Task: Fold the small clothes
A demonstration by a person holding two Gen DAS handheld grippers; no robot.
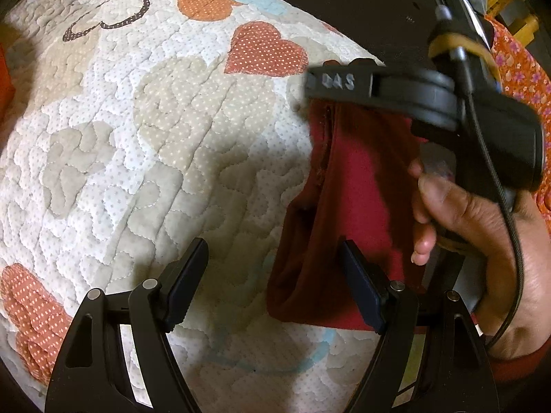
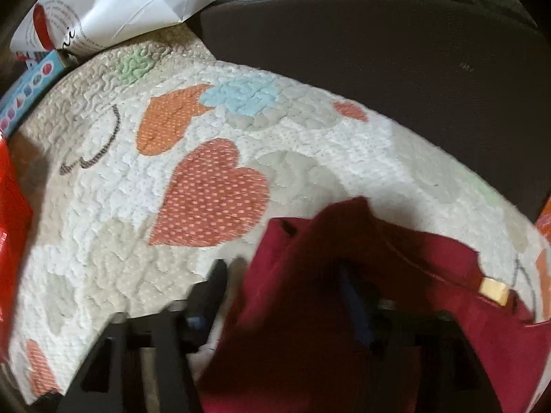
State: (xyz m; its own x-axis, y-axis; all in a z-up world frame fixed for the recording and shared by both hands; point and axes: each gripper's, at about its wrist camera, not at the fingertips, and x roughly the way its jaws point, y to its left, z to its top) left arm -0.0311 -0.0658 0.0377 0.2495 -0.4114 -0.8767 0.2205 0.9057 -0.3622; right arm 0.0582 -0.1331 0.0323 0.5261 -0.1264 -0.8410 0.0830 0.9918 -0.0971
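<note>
A small dark red garment [image 1: 351,206] hangs above a quilted white mat [image 1: 144,144] with heart patches. In the left wrist view my left gripper [image 1: 275,282] is open and empty, its right finger [image 1: 361,289] just in front of the garment's lower edge. My right gripper [image 1: 378,89] shows there from the side, above the cloth, held by a hand [image 1: 475,234]. In the blurred right wrist view the garment [image 2: 344,309] drapes over my right gripper [image 2: 286,296] and hides its right finger; a tan label [image 2: 494,290] shows on the cloth.
The mat [image 2: 137,241] lies on a dark surface [image 2: 378,69]. White paper [image 2: 131,3] and a blue box [image 2: 27,103] sit beyond its far left corner, with something red [image 2: 10,223] at the left edge. Orange flowered fabric [image 1: 516,69] lies at the right.
</note>
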